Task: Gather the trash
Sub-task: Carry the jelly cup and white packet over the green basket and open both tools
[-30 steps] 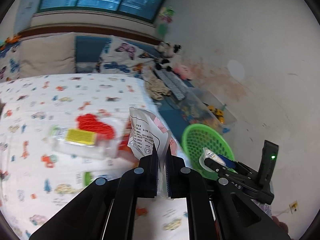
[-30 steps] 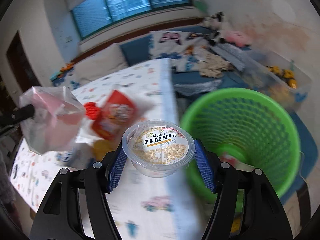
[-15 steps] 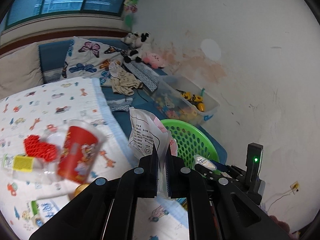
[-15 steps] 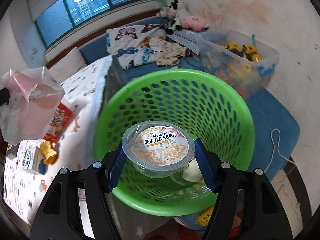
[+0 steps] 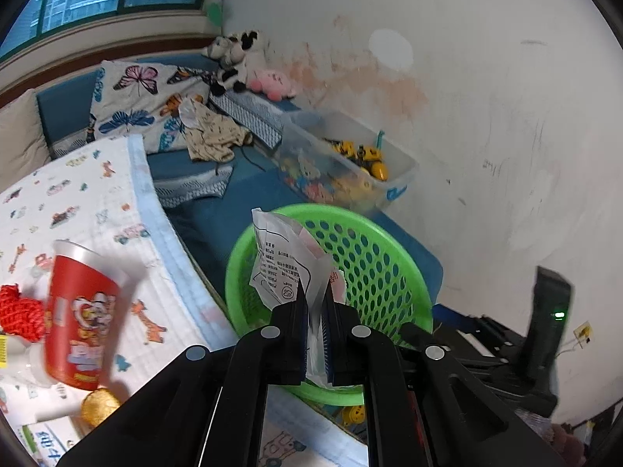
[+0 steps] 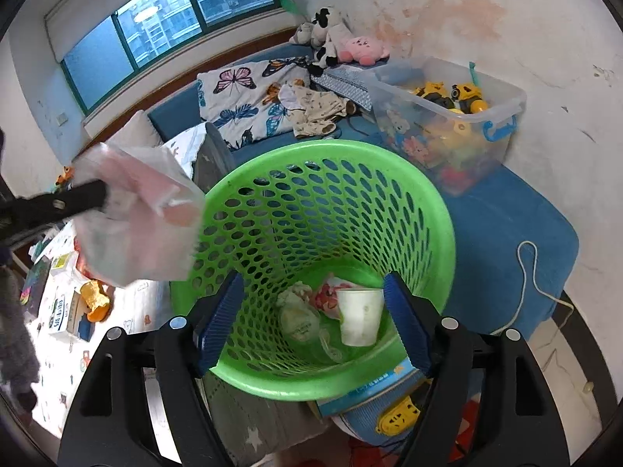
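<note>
Two fingers of left gripper point(image 5: 314, 292) clamped on crinkled clear plastic wrapper with printed text point(image 5: 278, 260), held over rim of green perforated plastic basket point(image 5: 373, 257); red snack cup point(image 5: 78, 311) on patterned tablecloth.

Right gripper point(image 6: 311, 311) hovered over basket point(image 6: 272, 202), jaws wide apart, empty; white paper cup point(image 6: 360, 317) and crumpled wrappers point(image 6: 298, 315) lay at basket bottom.

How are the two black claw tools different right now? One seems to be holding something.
The left gripper is shut on a crinkly plastic bag; the right gripper is open and holds nothing. The left gripper holds its bag by the rim of the green basket; the right gripper is right over the basket's mouth, looking down at a white paper cup inside. Both have black arms with blue ribbed pads.
</note>
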The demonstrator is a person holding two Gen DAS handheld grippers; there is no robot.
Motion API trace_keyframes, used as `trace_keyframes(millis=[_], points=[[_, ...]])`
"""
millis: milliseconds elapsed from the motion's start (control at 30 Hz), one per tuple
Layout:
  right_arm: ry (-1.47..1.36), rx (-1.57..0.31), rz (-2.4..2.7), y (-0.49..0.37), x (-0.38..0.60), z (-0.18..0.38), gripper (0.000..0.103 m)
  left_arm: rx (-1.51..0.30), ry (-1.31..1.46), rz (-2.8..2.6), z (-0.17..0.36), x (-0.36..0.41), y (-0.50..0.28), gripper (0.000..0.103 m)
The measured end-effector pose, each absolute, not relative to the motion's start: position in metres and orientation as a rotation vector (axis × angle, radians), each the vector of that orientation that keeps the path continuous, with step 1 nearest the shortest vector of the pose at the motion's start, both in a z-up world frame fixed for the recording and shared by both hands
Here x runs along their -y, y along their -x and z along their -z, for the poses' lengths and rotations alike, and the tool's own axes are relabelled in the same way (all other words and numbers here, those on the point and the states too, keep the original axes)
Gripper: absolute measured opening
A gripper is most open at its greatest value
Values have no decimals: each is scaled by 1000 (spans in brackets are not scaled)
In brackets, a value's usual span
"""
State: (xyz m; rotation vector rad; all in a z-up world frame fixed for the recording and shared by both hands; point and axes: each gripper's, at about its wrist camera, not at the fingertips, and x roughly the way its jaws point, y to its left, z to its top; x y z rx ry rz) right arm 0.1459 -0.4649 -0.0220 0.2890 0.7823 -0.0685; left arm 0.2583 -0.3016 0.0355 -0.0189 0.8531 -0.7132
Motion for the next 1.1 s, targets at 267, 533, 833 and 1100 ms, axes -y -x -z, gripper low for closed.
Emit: trace_keyframes(millis=[267,533,833,1100], points=[[-303,-779,69,-133,467,22,74,-895,-20,720,-15,325,-265,12],[-313,-775,71,-128,468,22,74,-881,-16,727,-9,321,-259,50],[-294,-763,25,-123,445,15,75,-831,-12,682,-24,278,-235,50],[-270,-768,-42,-124,413,11,75,-818,-13,596,-23,214,-211,54]])
